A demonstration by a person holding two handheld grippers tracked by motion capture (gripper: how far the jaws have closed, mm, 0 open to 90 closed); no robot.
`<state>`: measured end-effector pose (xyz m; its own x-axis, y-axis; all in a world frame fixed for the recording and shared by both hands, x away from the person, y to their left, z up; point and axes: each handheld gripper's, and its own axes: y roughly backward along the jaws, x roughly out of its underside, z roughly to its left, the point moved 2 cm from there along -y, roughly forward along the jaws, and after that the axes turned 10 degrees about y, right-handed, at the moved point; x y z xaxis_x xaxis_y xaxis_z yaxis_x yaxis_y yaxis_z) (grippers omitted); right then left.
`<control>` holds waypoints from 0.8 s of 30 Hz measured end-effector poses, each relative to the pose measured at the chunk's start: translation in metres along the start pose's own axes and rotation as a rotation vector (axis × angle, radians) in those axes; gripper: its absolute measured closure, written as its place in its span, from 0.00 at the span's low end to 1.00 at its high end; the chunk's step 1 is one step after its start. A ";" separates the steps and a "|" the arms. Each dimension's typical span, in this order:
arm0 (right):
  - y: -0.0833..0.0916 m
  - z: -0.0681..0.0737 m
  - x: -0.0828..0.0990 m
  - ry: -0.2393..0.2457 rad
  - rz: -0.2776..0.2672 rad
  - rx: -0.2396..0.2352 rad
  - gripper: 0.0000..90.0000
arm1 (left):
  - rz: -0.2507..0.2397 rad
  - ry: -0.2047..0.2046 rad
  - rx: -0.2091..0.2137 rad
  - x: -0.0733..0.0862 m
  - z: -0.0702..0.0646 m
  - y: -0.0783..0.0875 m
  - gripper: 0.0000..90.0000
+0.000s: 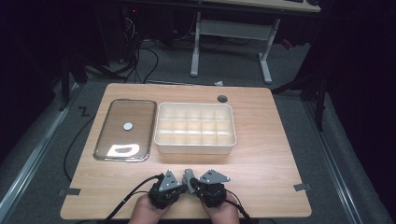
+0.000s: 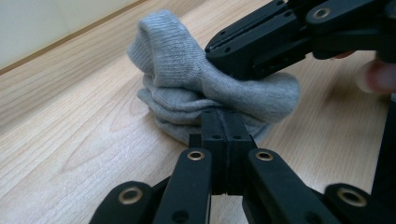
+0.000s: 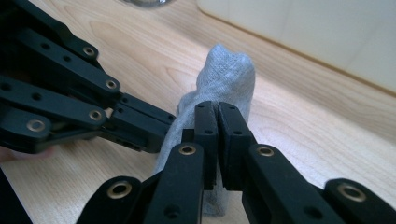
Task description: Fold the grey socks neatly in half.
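Observation:
A bunched grey sock [image 1: 188, 175] lies on the wooden table [image 1: 261, 154] near its front edge, between my two grippers. My left gripper [image 1: 183, 185] comes at it from the left. In the left gripper view its jaws [image 2: 222, 117] are shut on a fold at the near side of the sock [image 2: 175, 56]. From the right, my right gripper [image 1: 193, 184] has its jaws [image 3: 217, 111] shut on the sock [image 3: 229, 70], whose top bulges above the tips. Each gripper view shows the other gripper pinching the same sock: the right gripper [image 2: 211, 52] and the left gripper [image 3: 164, 133].
A white box [image 1: 195, 148] divided into several compartments stands just beyond the sock. Left of it lies a clear lid [image 1: 112, 116] with a small white disc [image 1: 127, 125] on it. A dark round grommet [image 1: 222, 98] sits at the back of the table.

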<state>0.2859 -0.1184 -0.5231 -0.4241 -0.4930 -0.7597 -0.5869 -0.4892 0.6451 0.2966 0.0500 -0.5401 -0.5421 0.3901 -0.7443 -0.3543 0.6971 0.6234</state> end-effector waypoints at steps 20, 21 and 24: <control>-0.007 0.007 0.007 0.053 0.000 0.000 1.00 | -0.150 -0.004 0.012 -0.037 0.003 0.030 1.00; -0.007 0.007 0.007 0.056 0.000 0.001 1.00 | -0.153 -0.005 0.018 -0.043 0.001 0.028 1.00; -0.006 0.007 0.007 0.060 -0.002 0.003 1.00 | -0.141 -0.014 0.032 -0.055 -0.009 0.017 1.00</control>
<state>0.2820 -0.1136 -0.5330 -0.3813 -0.5344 -0.7544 -0.5893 -0.4882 0.6437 0.3134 0.0352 -0.4865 -0.4780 0.2956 -0.8272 -0.4012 0.7642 0.5049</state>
